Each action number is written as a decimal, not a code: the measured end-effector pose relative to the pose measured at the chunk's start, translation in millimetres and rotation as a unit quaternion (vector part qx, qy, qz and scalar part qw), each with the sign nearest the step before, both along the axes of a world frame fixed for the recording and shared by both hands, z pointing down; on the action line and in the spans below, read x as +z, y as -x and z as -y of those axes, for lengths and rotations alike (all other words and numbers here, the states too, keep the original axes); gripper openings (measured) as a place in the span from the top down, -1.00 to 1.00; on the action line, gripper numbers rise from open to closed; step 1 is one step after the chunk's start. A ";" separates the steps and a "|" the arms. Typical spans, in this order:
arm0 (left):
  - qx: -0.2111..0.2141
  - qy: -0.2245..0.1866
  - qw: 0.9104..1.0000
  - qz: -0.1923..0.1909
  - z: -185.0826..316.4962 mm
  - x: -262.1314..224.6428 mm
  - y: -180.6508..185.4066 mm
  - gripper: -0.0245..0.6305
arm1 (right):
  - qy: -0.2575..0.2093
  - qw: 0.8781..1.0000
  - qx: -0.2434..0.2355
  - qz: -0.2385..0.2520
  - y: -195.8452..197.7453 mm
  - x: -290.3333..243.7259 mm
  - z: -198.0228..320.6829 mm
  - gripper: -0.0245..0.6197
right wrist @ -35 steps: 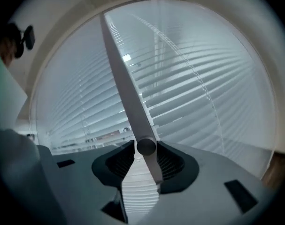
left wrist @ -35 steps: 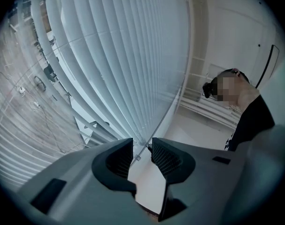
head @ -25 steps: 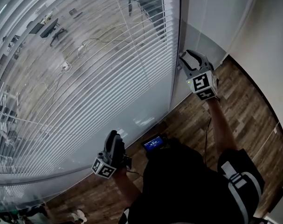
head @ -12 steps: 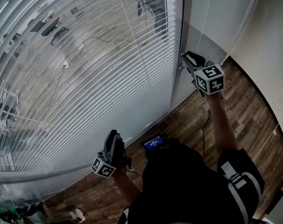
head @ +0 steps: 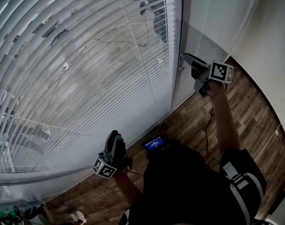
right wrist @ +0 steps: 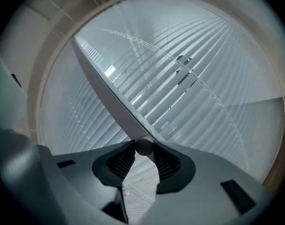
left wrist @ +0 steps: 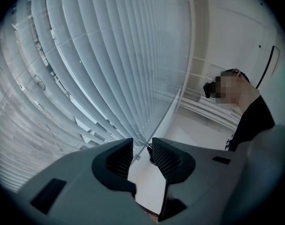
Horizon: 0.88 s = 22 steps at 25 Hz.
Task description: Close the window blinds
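Note:
White slatted blinds [head: 86,69] cover the big window ahead and to my left, and they fill the left gripper view [left wrist: 109,64]. Their thin tilt wand [head: 182,32] hangs down the right edge of the blinds. My right gripper [head: 185,57] is raised to the wand's lower end. In the right gripper view the jaws pinch the wand's round tip [right wrist: 143,146], and the wand [right wrist: 111,95] runs up and left from the right gripper [right wrist: 143,147]. My left gripper [head: 115,136] hangs low by my waist, pointing at the blinds. The left gripper [left wrist: 142,149] has its jaws slightly apart with nothing between them.
A plain glass panel [head: 212,18] and a white wall [head: 269,41] stand right of the blinds. Brown wood flooring [head: 245,107] runs below. A dark device with a lit blue screen [head: 155,144] sits at my waist.
My right gripper has closed on the wand and twisted, so its marker cube now faces right. The slats have tilted and show less of the room behind. The left gripper has stayed put.

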<state>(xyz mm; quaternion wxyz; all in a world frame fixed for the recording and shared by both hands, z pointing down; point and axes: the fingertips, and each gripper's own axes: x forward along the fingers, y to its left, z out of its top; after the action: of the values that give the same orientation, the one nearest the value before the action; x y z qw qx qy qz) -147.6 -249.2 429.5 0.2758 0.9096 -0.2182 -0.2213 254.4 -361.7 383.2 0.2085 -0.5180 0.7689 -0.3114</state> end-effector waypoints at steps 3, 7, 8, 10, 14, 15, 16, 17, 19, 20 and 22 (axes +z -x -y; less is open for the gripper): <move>0.000 0.000 1.000 0.001 -0.6 0.7 0.5 0.50 | -0.023 0.998 0.003 -0.062 3.8 -0.5 -3.1 0.52; 0.001 0.002 1.000 0.004 -0.2 0.9 0.4 0.50 | -0.051 0.950 0.047 -0.304 8.4 -2.9 -10.0 0.46; 0.002 0.002 1.000 0.005 0.2 1.1 0.0 0.50 | -0.055 0.926 0.059 -0.370 10.4 -5.0 -10.5 0.45; 0.005 0.002 1.000 0.004 0.9 1.2 -1.2 0.50 | -0.057 0.872 0.076 -0.480 15.3 -7.4 -8.8 0.44; 0.010 0.001 1.000 0.003 0.5 2.3 -4.8 0.50 | -0.050 0.804 0.089 -0.585 22.5 -6.4 -4.3 0.45; 0.010 0.001 1.000 0.003 0.2 1.8 -5.3 0.50 | -0.047 0.794 0.090 -0.599 22.2 -5.9 -4.0 0.45; 0.009 0.001 1.000 0.003 0.0 1.0 -5.3 0.50 | -0.044 0.784 0.091 -0.612 21.2 -6.0 -3.9 0.46; 0.008 0.002 1.000 0.003 -0.1 0.5 -4.7 0.50 | -0.040 0.777 0.092 -0.621 20.0 -6.6 -3.9 0.51; 0.005 0.004 1.000 0.004 0.1 0.3 -2.8 0.50 | -0.034 0.778 0.090 -0.621 18.4 -7.8 -4.0 0.52; 0.003 0.005 1.000 0.004 0.3 0.6 -1.9 0.50 | -0.029 0.787 0.088 -0.610 17.6 -7.8 -3.9 0.52; 0.001 0.006 1.000 0.004 0.5 1.7 -1.1 0.50 | -0.021 0.816 0.082 -0.572 14.7 -7.0 -3.1 0.53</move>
<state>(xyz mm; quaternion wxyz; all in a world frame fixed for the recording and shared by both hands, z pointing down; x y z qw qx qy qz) -146.4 -249.7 431.2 0.2805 0.9089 -0.2198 -0.2164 239.7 -358.6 376.3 -0.2329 -0.6595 0.7107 0.0758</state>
